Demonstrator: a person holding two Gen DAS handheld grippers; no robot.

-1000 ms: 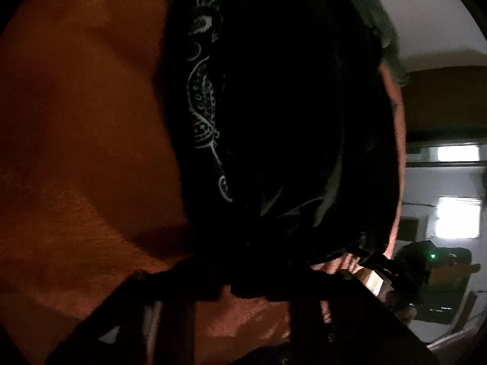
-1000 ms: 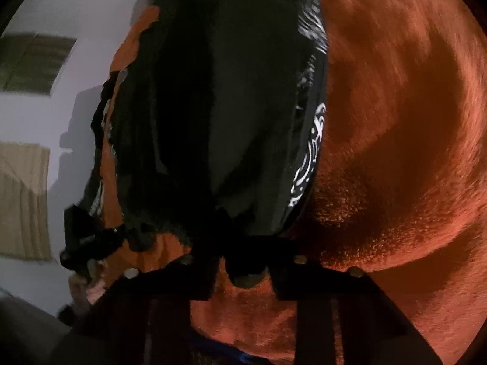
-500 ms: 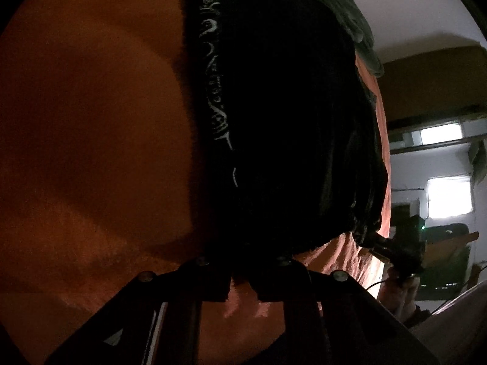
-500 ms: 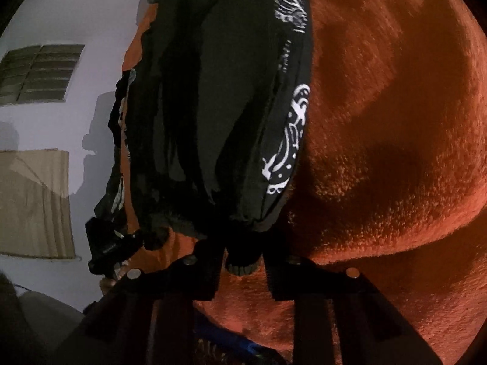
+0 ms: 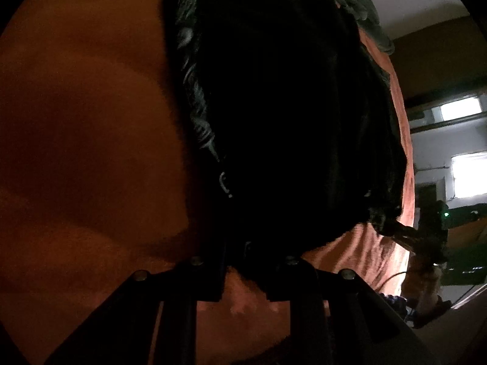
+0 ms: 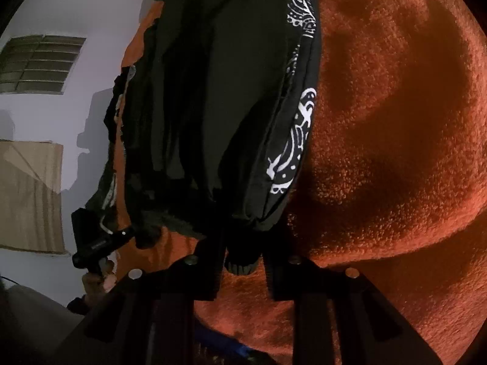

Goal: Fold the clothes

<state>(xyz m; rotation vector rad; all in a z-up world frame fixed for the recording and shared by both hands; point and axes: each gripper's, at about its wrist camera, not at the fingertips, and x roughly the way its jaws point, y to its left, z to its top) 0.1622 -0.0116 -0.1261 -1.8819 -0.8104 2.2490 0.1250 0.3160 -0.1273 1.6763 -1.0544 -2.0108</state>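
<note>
Black garment (image 6: 219, 115) with a white swirly band (image 6: 292, 152) down one side, stretched between both tongs over a fuzzy orange blanket (image 6: 395, 152). Looks like a bed, but hard to be sure.

Right tongs (image 6: 242, 266) pinched on a ribbed black edge of the cloth. Left tongs (image 5: 245, 261) also closed on a dark bunch of the same cloth. In the right view, left tongs (image 6: 100, 240) seen far off at the other corner. In the left view, right tongs (image 5: 404, 234) seen at the far corner too.

Cloth bunched in long pleats, hanging loose in the middle, not flat. Seems doubled over along its length, but too dark to be sure.

Probably mid-fold. Not yet a neat flat bundle. Still left, most likely: laying down, smoothing, folding smaller.
</note>
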